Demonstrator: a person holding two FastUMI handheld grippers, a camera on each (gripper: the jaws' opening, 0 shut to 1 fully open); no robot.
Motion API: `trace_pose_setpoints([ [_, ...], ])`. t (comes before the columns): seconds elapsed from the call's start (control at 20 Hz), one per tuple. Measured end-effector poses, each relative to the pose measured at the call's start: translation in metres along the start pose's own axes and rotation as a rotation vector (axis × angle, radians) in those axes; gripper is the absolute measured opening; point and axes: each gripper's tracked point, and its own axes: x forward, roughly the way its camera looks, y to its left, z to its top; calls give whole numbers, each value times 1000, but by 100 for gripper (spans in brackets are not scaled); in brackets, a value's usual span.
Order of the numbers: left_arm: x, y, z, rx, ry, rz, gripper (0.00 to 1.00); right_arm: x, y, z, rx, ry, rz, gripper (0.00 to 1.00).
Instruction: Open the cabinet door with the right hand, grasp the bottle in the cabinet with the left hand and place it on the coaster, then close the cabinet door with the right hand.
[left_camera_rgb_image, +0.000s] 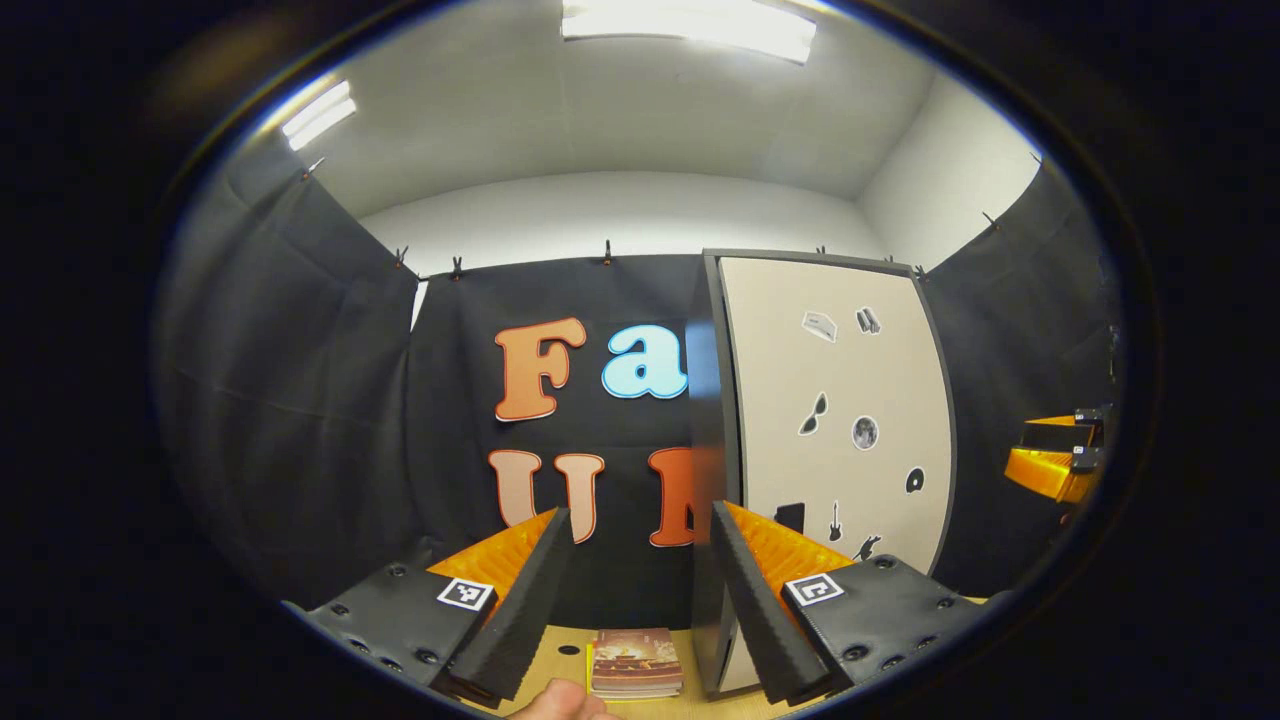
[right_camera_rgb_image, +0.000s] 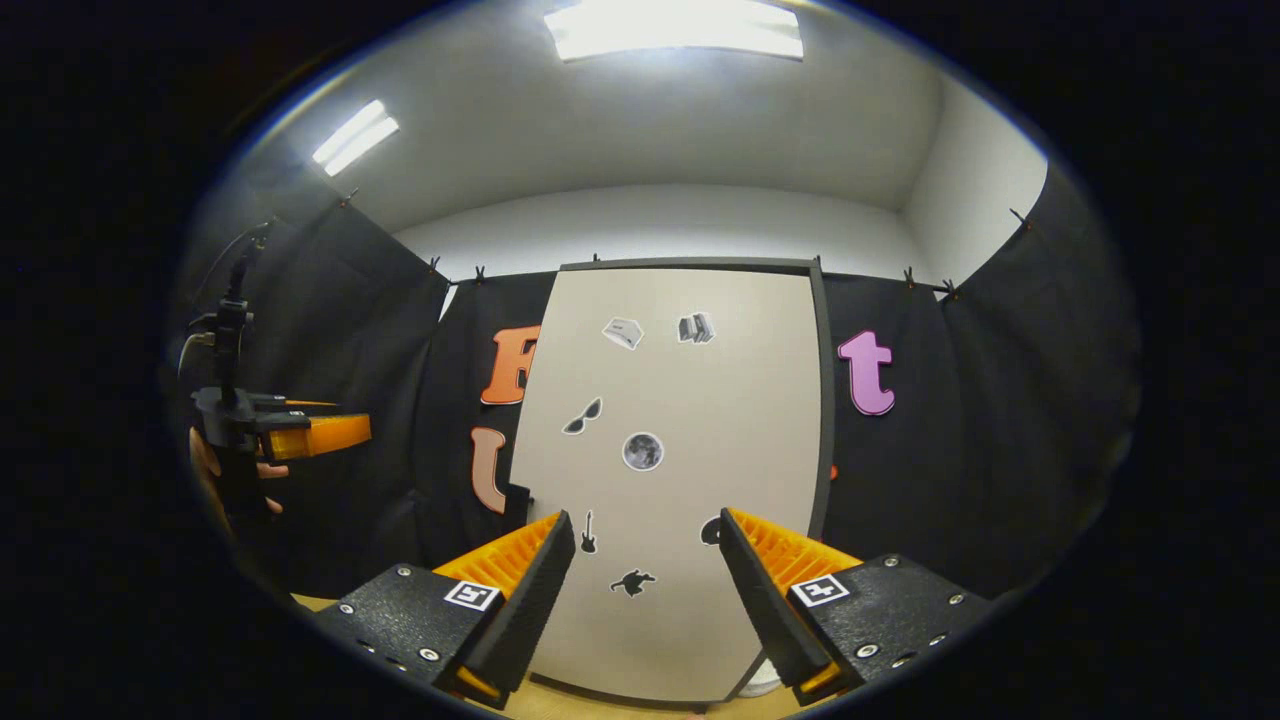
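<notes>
In the left gripper view, the left gripper (left_camera_rgb_image: 640, 560) hangs with its fingers spread wide apart, holding nothing. Past them, at about two o'clock, stands the cabinet (left_camera_rgb_image: 712, 420), its dark side edge facing the camera and its pale cabinet door (left_camera_rgb_image: 850, 480), dotted with small stickers, closed flat against the frame. Down at six o'clock, between the fingers, a small square coaster (left_camera_rgb_image: 636, 662) with a reddish print lies on the wooden table (left_camera_rgb_image: 560, 650), just beside the cabinet's base. At three o'clock the right gripper (left_camera_rgb_image: 1055, 455) shows at the view's edge. In the right gripper view its fingers are likewise released and wide apart, pointing straight at the closed door from near, not touching it. At nine o'clock there, a hand (right_camera_rgb_image: 215, 470) holds the left gripper. The bottle cannot be seen behind the closed door.
</notes>
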Motion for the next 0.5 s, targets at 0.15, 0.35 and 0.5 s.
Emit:
trace_pose_setpoints([
  [0.15,-8,-2,11,11,-26,3,91,-14,-18,9,15,-21,-30,92],
  [0.35,-16,-6,15,18,-27,2,91,-22,-26,12,9,-17,-50,93],
  [0.5,-23,-7,20,33,-49,4,92,-26,-26,10,1,-22,-56,93],
])
